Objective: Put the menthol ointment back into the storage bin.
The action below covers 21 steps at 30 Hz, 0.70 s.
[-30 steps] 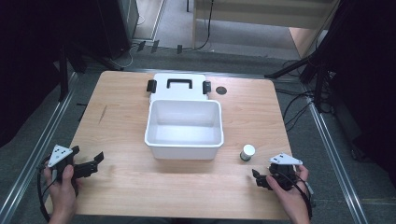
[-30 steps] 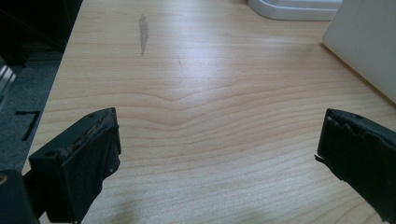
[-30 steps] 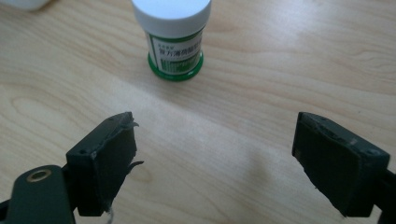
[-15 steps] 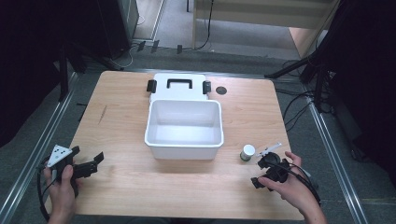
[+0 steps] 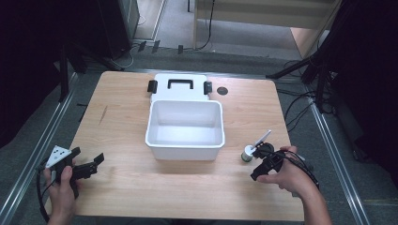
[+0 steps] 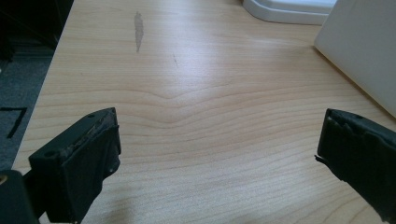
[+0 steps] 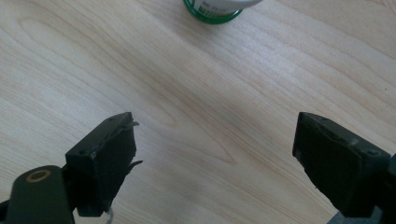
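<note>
A small white jar with a green base (image 5: 247, 153) stands on the wooden table, to the right of a white bin's (image 5: 185, 136) front corner. In the high view my right gripper (image 5: 257, 162) hovers just right of the jar, tilted down toward the table. Its own view has the jaws of the right gripper (image 7: 215, 154) wide apart over bare wood, with the jar (image 7: 215, 7) at the top edge ahead of them. At the front left my left gripper (image 5: 90, 158) rests open, pointing right. Nothing lies between the left gripper's (image 6: 217, 149) jaws.
The bin's lid (image 5: 179, 84), with a black handle and clips, lies flat behind the bin. A small black disc (image 5: 222, 90) sits right of the lid. The bin's wall (image 6: 359, 46) rises at the right in the left gripper view. Cables and stands surround the table.
My right hand has moved left and up toward the jar and tipped over, so its grey plate now stands on edge. The left gripper has stayed put.
</note>
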Available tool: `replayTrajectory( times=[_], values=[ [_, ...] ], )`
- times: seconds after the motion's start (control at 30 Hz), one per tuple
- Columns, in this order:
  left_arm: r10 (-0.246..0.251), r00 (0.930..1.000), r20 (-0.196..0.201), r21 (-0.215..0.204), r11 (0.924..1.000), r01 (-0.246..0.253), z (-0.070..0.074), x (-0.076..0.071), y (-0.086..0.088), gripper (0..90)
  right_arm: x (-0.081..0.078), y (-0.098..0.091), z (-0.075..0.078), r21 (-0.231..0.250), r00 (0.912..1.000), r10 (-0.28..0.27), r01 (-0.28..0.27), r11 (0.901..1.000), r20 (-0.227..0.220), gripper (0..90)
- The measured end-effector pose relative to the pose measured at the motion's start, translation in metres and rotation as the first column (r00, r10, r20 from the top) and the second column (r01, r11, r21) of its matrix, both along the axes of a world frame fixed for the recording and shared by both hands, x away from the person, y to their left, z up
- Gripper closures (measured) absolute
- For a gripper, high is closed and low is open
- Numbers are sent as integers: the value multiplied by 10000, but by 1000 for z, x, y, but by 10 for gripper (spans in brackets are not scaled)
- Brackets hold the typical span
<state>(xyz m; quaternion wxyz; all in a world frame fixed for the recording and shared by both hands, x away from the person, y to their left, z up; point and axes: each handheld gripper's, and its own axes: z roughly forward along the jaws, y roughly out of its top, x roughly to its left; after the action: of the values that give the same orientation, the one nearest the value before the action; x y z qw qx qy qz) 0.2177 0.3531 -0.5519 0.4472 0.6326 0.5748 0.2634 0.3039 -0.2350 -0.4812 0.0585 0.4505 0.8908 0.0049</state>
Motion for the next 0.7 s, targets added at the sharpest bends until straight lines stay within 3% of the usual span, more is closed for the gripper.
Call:
replayTrajectory(
  times=[0.2, 0.4, 0.67, 0.7],
  values=[
    [-23, 10000, 49, -129, 9999, 24, 0, 0, 0, 0, 9, 3, 6, -121, 9988, -467, 466, 9988, -115, 145],
    [-57, 10000, 40, -170, 9998, 57, 0, 0, 1, 0, 21, 13, 10, 186, 9994, -285, 289, 9994, -210, 171],
    [-149, 9999, 34, -171, 9997, 149, 0, 0, 1, 0, 35, 22, 8, 480, 9977, -647, 656, 9967, -214, 240],
    [-168, 9999, 22, -162, 9997, 168, 0, 0, 1, 0, 38, 24, 8, 712, 9978, -656, 662, 9953, -104, 271]
  ],
)
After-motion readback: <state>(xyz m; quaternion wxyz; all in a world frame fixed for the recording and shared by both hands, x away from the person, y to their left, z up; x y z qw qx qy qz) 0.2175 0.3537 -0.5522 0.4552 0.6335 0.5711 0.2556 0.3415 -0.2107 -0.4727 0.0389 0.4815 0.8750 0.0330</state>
